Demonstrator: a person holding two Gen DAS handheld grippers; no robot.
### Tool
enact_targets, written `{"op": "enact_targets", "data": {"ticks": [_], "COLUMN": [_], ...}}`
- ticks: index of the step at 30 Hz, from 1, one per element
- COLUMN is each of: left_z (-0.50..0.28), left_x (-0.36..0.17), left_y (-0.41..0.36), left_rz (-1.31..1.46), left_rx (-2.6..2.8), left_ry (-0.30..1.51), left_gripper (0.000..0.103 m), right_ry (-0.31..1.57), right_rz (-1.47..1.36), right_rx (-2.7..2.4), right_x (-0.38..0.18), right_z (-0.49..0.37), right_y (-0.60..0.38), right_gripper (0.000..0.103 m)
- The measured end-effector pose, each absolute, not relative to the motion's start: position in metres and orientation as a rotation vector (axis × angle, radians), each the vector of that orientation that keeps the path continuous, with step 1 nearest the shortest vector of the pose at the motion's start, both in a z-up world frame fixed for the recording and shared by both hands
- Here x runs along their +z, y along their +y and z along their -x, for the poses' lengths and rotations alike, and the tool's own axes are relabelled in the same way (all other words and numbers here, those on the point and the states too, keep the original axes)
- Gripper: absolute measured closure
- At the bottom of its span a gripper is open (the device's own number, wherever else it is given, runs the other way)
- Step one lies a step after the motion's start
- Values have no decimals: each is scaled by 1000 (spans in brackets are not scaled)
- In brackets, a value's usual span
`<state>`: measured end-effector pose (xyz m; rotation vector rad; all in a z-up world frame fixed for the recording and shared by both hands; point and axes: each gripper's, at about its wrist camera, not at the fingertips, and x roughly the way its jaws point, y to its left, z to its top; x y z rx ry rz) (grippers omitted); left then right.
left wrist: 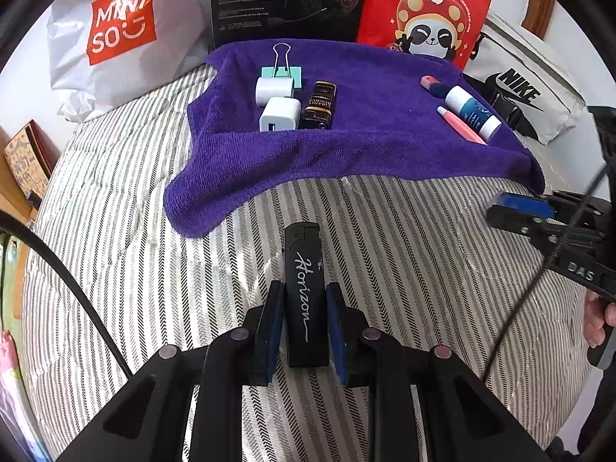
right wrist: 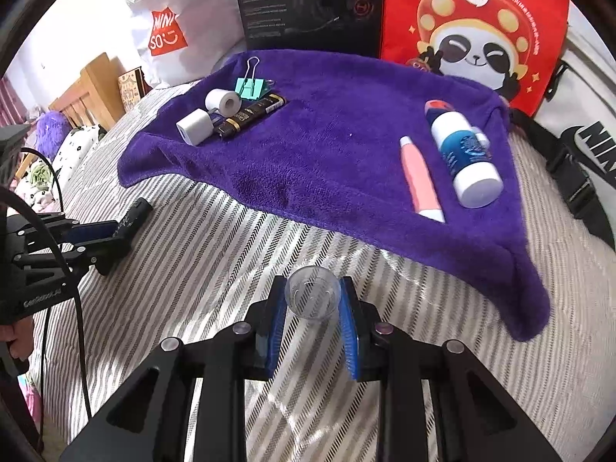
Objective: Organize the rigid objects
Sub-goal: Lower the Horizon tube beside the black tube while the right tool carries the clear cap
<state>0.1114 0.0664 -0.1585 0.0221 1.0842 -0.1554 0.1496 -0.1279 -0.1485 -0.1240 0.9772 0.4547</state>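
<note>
Left gripper (left wrist: pixel 302 308): pads closed on the flanks of a black lighter (left wrist: pixel 304 288), long axis fwd, "Horizon" script facing up. Grip sits at mid-body, so most of the length projects ahead of the pads; judged a carry hold, lighter over the striped bedding (left wrist: pixel 385 250), short of the towel (left wrist: pixel 365 146).

Right gripper (right wrist: pixel 312 319): pads pinch a small clear cup (right wrist: pixel 312 295), mouth or base toward camera (cannot tell which). Thin wall, so a light squeeze seems prudent.

Towel layout, purple, spread on the bed: boxy items grouped at its left end, i.e. two white chargers (left wrist: pixel 279 113), a green binder clip (left wrist: pixel 281 73), a dark lighter-shaped item (left wrist: pixel 319 106). Tube-shaped items at the right end: white/blue bottle (right wrist: pixel 464 161), pink tube (right wrist: pixel 419 179), a small pink-capped piece behind. Sorting by shape appears the intent; black lighter likely belongs w/ the left group, cup w/ the right.

View differences: left cam gives the lighter's label and the right gripper's fingers only edge-on at far right, cup not visible. Right cam shows the cup plus the left gripper from the side w/ lighter tip protruding. Bags and a black box stand behind the towel.
</note>
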Motion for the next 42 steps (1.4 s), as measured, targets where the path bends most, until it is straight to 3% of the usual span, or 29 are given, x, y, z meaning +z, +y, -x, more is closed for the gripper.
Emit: {"op": "enact_targets", "data": {"ticks": [16, 42], "left_z": [-112, -171], "left_x": [-151, -93], "left_y": [58, 45], "left_rz": [-30, 1], "left_rx": [-155, -256], "left_ry": [1111, 1013], "left_gripper": [82, 82], "right_ry": [919, 901], "right_rz": [124, 102], "right_rx": [450, 403], "right_x": [-116, -90], "right_z": [-120, -174], "right_y": [-160, -181], "right_gripper": [77, 77]}}
